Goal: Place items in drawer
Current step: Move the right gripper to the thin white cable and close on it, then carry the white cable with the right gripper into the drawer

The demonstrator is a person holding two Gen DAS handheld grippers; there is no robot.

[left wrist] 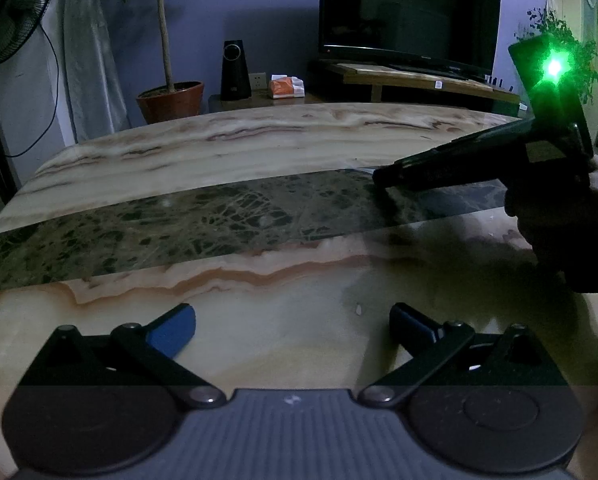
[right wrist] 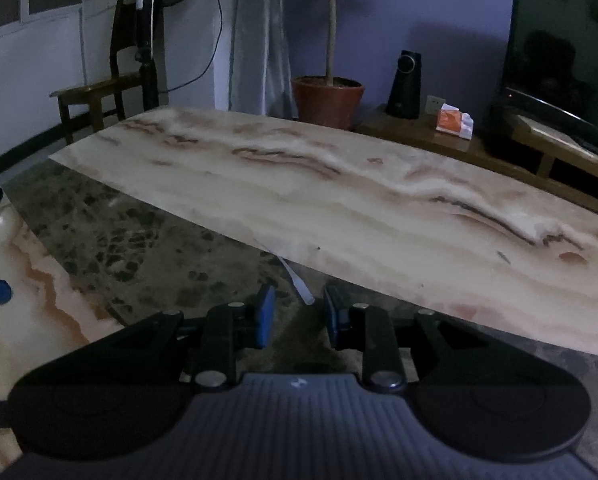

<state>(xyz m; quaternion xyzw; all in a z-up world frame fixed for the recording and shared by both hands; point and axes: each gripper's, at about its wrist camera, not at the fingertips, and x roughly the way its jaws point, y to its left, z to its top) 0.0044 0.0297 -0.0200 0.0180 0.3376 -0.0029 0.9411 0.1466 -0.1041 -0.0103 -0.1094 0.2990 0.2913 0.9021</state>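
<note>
Nearest in the left wrist view, the left gripper (left wrist: 291, 314) hovers over the pale marble bench (left wrist: 279, 344) with its fingers (left wrist: 179, 328) spread wide and nothing between them.

In the right wrist view, the right gripper (right wrist: 299, 294) points down at the dark band (right wrist: 159, 248) that crosses the bench. Its fingers are released, a narrow gap apart, and grasp nothing. A thin white strip (right wrist: 297, 276) lies flat on the band just ahead of that gap, its near end about level with the fingertips. The pads do not press on it. What the strip is I cannot tell; it is the only loose thing on the bench, so it may be the item.

No drawer shows in either view, and the bench carries no other object. My reading is that the task sits between steps: nothing is held, and either an item has just been let go or the strip is about to be picked up.

If the strip is the target, the next move calls for lowering the right fingers around it and pinching close to the surface, since it is thin and flat and could slide away. After that, the drawer must be found, out of view from here.

Beyond the bench stand a plant pot (right wrist: 327, 100), a speaker (right wrist: 405, 84) and a TV (left wrist: 407, 12).
</note>
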